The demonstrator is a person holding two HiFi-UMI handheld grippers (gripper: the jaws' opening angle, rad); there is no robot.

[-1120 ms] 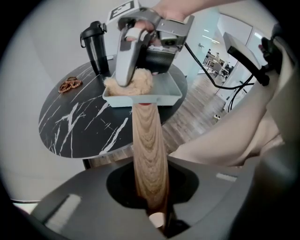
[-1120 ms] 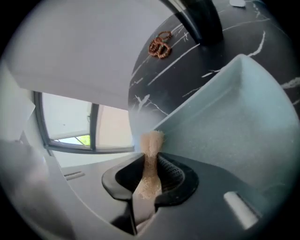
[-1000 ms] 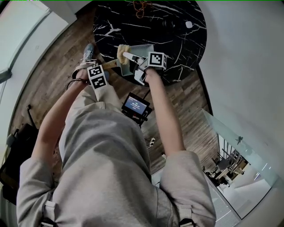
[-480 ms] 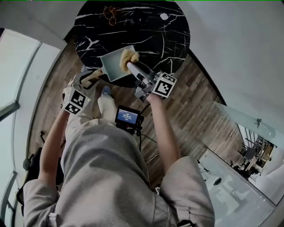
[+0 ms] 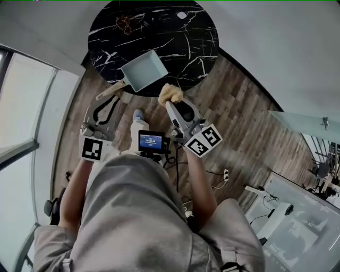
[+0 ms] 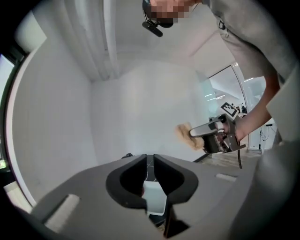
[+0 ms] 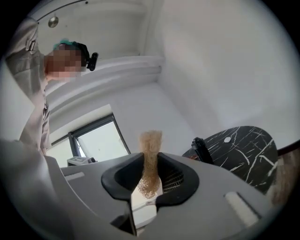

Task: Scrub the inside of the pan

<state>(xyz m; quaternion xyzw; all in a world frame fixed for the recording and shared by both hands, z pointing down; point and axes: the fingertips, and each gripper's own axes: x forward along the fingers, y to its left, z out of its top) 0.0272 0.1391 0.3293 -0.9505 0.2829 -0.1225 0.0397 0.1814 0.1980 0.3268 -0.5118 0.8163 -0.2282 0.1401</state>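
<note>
A pale blue square pan with a wooden handle rests on the near edge of the round black marble table, with neither gripper touching it. My right gripper hangs off the table above the floor, shut on a tan scrubber. In the right gripper view the scrubber stands up between the pads. My left gripper is to the left of the handle and clear of it. Its jaws have just been closing, with nothing between them. The left gripper view also shows the right gripper holding the scrubber.
A small lit screen sits at the person's waist. On the table's far side lie a reddish cord and a small white object. A dark object stands at the table's rim. Wooden floor surrounds the table, and a glass wall runs along the left.
Both grippers have lifted off the table and drawn back toward the person. The left gripper let go of the pan's handle. The scrubber came out of the pan with the right gripper.
</note>
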